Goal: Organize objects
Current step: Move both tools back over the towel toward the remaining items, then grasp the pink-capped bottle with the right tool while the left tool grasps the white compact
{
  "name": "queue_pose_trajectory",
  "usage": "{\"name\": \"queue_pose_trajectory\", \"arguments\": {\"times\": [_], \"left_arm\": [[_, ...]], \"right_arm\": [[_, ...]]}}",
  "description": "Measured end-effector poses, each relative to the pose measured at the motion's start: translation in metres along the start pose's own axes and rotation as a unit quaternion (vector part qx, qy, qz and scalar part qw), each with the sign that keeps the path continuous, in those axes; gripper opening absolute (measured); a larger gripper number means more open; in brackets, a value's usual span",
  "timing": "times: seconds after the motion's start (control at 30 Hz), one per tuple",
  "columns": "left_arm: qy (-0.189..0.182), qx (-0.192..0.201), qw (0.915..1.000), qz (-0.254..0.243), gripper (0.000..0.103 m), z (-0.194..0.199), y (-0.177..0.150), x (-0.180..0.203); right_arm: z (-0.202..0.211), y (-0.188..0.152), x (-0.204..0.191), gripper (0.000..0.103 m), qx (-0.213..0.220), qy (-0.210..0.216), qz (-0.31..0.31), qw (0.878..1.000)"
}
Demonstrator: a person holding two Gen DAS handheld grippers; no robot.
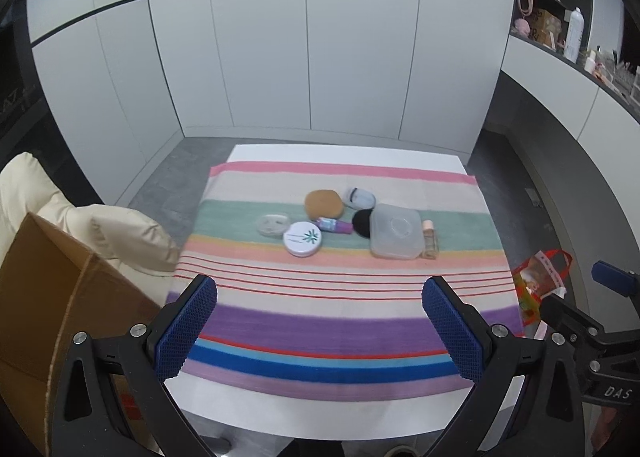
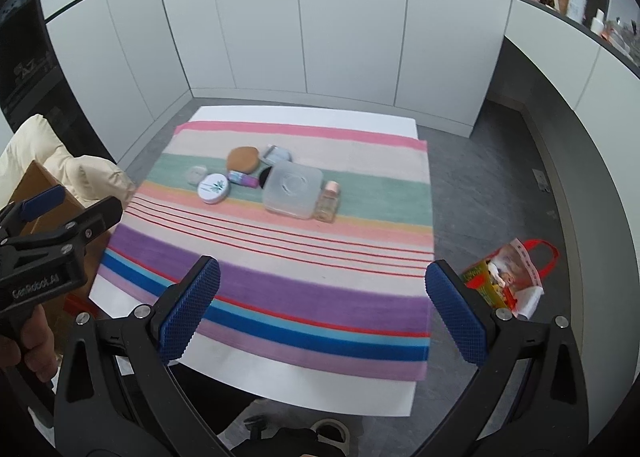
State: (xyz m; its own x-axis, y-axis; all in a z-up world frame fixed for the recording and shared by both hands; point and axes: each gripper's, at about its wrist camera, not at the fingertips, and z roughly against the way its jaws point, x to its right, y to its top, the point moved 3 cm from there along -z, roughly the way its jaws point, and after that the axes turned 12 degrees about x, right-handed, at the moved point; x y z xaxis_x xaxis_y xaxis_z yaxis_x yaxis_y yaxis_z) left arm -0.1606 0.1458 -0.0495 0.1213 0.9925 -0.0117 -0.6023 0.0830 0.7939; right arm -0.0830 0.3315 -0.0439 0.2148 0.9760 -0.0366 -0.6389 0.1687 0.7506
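Several small items lie bunched on the striped cloth (image 1: pixel 344 297) over a white table: a clear plastic box (image 1: pixel 396 231) (image 2: pixel 293 188), a white round tin (image 1: pixel 303 238) (image 2: pixel 214 187), a tan sponge (image 1: pixel 323 204) (image 2: pixel 243 159), a black puff (image 1: pixel 362 221), a purple tube (image 1: pixel 333 225) (image 2: pixel 242 179), a small pink-capped bottle (image 1: pixel 429 240) (image 2: pixel 328 202), a clear round case (image 1: pixel 273 224) and a pale blue case (image 1: pixel 360 197). My left gripper (image 1: pixel 320 297) hovers open above the cloth's near half, well short of them. My right gripper (image 2: pixel 322 283) is open too, empty, above the near stripes.
A brown cardboard box (image 1: pixel 60 297) and a cream puffy jacket (image 1: pixel 100 225) sit left of the table. A colourful bag (image 2: pixel 508 281) lies on the grey floor at the right. White cabinet doors stand behind; shelves with bottles at far right. A hand (image 2: pixel 28 341) holds the left gripper.
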Motion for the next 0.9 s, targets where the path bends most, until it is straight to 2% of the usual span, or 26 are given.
{"name": "queue_pose_trajectory", "arguments": {"times": [0.33,0.53,0.9], "left_arm": [[0.019,-0.032,0.9992,0.010,0.102,-0.041,-0.019,0.001],[0.035,-0.055,0.9977,0.019,0.101,-0.079,-0.027,-0.015],[0.034,-0.099,0.9944,0.017,0.094,-0.160,-0.057,-0.030]], "right_arm": [[-0.037,-0.014,0.016,0.103,-0.030,-0.009,0.001,1.000],[-0.080,-0.021,0.012,0.103,-0.057,-0.005,-0.002,0.998],[-0.172,-0.033,0.021,0.103,-0.103,-0.012,0.000,0.995]]}}
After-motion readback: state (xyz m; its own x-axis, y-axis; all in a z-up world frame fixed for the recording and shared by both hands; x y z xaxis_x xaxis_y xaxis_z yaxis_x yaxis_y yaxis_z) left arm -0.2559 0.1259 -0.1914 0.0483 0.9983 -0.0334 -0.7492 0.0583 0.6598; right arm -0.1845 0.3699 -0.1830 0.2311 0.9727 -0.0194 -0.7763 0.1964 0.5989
